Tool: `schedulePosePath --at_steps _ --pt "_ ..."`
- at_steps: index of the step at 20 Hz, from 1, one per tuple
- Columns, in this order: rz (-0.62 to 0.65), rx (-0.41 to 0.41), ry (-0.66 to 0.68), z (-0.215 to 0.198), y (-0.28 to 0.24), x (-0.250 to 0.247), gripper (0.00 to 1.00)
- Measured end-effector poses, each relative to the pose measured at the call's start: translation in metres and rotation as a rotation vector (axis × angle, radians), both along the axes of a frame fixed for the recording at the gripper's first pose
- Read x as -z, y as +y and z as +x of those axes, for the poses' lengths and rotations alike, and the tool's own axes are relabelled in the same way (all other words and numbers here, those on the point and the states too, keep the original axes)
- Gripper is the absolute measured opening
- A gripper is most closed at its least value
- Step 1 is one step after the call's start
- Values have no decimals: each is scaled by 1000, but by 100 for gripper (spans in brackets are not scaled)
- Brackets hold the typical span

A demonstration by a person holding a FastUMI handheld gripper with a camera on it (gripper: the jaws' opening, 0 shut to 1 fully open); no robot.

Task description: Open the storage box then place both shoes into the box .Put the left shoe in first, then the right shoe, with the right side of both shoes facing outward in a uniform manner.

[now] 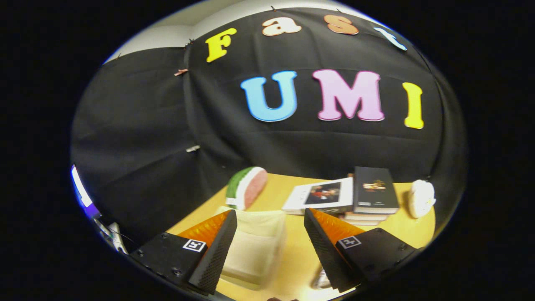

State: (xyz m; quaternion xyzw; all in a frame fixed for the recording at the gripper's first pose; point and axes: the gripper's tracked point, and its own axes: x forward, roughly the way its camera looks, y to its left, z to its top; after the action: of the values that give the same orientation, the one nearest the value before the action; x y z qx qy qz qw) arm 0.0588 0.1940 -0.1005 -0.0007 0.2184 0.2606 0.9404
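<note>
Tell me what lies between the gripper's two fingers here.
In the gripper view, the open gripper has a cream-coloured rectangular storage box between its fingers, on the yellow wooden table.

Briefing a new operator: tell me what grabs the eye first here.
The open tool frames a cream storage box lying between its fingers on the yellow table. Beyond them a watermelon slice stands near the wall, with a stack of books beside it.

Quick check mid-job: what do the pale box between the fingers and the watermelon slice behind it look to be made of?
The pale box, lying between the open fingers of the hand-held gripper, looks like cream fabric or soft plastic with a matte finish; motion blur leaves it open. The watermelon slice on the yellow table looks like a plush or foam toy: dull, soft-edged surface, no wet shine.
</note>
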Motion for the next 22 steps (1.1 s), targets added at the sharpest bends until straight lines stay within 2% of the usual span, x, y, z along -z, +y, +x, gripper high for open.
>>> schedulePosePath --at_steps 4,7,14,19,22 --pt "-81 120 77 -1 -90 47 98" --pt "-123 145 163 -5 -128 82 98" --pt "-213 78 339 -26 -163 153 99" --pt "-282 55 481 -15 -170 223 99" --pt "-267 41 563 -9 -167 251 99"
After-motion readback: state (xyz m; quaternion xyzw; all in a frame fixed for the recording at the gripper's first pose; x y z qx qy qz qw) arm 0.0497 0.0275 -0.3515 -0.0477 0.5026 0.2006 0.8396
